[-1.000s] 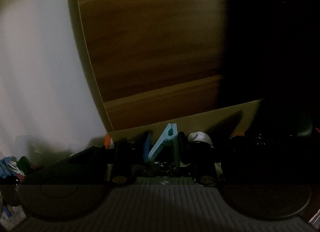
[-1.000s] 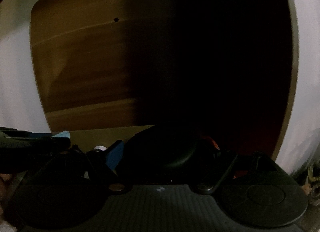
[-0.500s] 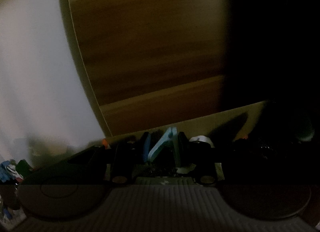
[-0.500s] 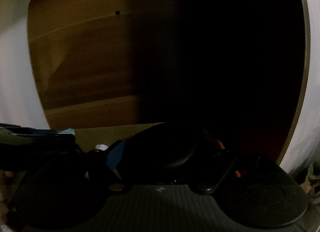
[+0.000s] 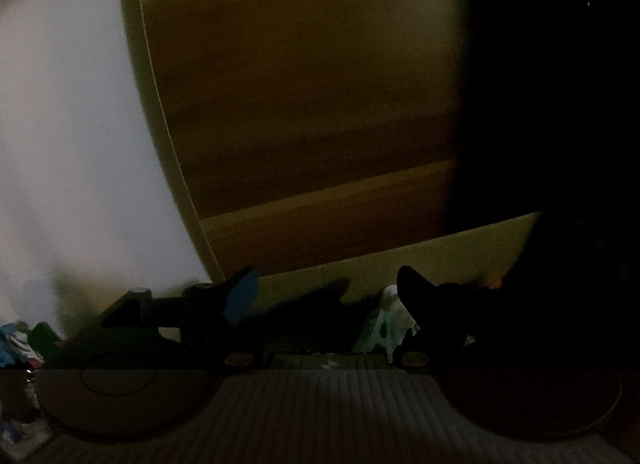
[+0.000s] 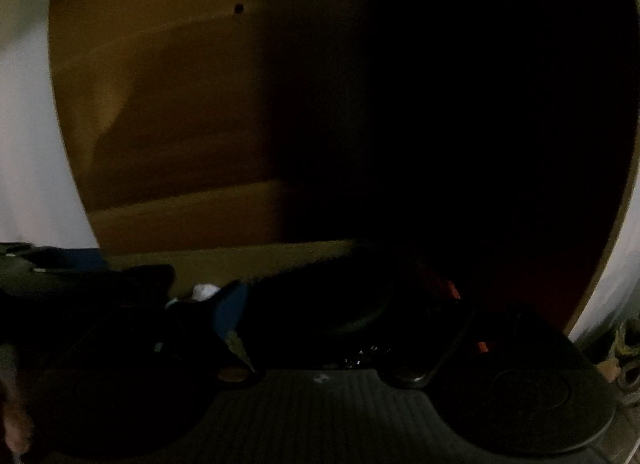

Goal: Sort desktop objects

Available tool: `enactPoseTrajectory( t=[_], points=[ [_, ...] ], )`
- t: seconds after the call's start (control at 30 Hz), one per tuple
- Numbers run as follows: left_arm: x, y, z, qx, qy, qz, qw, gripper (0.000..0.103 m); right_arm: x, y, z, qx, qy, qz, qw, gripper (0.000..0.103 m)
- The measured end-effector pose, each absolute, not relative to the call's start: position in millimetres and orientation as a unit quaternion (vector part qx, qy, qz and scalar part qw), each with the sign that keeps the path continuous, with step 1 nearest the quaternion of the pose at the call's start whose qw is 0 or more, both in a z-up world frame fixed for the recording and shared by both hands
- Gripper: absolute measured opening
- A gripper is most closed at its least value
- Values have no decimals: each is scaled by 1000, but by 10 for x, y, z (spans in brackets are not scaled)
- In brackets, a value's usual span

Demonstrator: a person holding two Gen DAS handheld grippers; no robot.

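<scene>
The scene is very dark. In the left wrist view my left gripper has its jaws opening wide, with nothing between the blue pad and the other finger. A pale teal clothespin lies low beside the right-hand finger, free of both pads. In the right wrist view my right gripper is also opening. A black domed object sits between its fingers, close to the blue pad, with a gap on the other side. The left gripper shows at that view's left edge.
A low olive cardboard wall runs across just beyond the fingers, with a brown wooden panel and a white wall behind it. Small white and orange-red items lie near the fingers. Coloured clutter sits far left.
The left gripper's jaws have spread wide and let go of the teal clothespin, which dropped down to the right. The right gripper's jaws have widened around the black domed object.
</scene>
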State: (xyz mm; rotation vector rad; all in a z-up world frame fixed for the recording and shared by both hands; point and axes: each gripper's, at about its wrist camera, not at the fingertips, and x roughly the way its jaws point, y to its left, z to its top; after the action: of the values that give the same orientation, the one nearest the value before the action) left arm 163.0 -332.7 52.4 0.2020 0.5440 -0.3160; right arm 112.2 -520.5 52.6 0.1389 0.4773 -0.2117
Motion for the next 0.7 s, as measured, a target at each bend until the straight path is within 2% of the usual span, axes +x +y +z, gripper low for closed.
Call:
enactPoseTrajectory(
  t=[0.2,0.27,0.3,0.5,0.6,0.7],
  points=[
    [1553,-3260,578,97,255,-159,949,88,1005,-5221,544,85,214,-107,967,97],
    [1538,-3234,585,95,255,-158,949,95,968,-5216,535,88,209,-109,968,98],
    [1531,-3225,584,96,255,-157,949,103,949,-5226,523,89,207,-108,968,98],
    [1484,-3270,570,115,250,-156,949,103,852,-5243,497,100,192,-116,969,98],
    [1478,-3288,553,115,254,-158,947,103,786,-5255,496,109,176,-124,970,103],
    [1455,-3287,548,115,253,-157,948,103,703,-5255,499,120,166,-127,971,103]
  ],
)
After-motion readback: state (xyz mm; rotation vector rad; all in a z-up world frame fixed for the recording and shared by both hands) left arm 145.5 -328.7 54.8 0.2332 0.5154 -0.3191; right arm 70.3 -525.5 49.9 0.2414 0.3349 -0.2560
